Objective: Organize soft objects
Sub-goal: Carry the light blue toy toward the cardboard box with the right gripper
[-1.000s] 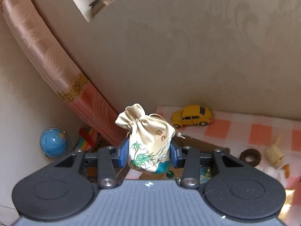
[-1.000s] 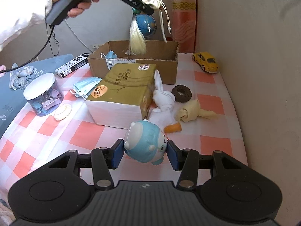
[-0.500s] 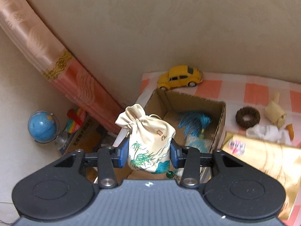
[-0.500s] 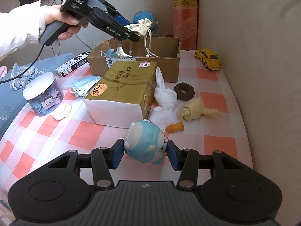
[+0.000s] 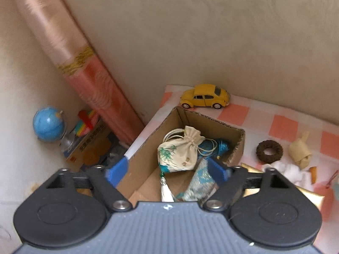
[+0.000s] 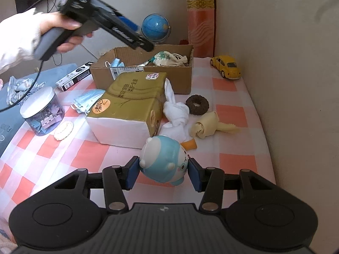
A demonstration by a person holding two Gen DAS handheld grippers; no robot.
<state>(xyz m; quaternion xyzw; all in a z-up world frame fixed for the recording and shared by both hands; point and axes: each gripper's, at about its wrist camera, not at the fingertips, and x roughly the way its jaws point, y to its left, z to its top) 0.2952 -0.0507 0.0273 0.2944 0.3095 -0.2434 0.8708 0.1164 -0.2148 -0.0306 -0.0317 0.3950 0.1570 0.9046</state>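
Two tongs work over a worktop [image 6: 233, 114] covered in a pink-and-white check cloth, and the cardboard box [image 6: 186, 80] at its far end serves as the landmark. Against the near wall of that box leans an olive-gold tissue pack [image 6: 131, 103] printed with Chinese characters I cannot read, plus an orange round sticker and a small pink one. Inside the box lies the cream drawstring pouch [image 5: 180, 152], painted with green bamboo and a few tiny characters, resting on blue fabric with its tassel trailing toward the camera; a barcode label sits on the box's near flap. The left tongs [image 5: 167, 170] hang above the box with the blue pads spread wide and nothing between them. Nearer than the box and the tissue pack, the right tongs [image 6: 163, 174] are clamped on a blue-and-white plush toy [image 6: 164, 162], raised off the cloth. Left of the box stand a clear jar with a white lid [image 6: 42, 110] and a black-and-white carton [image 6: 74, 76] whose print is too small to read. Right of the box sits a yellow toy car [image 6: 226, 66]. In front of the box's right corner lie a knotted white cloth [image 6: 175, 114], a rolled yellow cloth [image 6: 207, 124] and a brown scrunchie [image 6: 197, 103].
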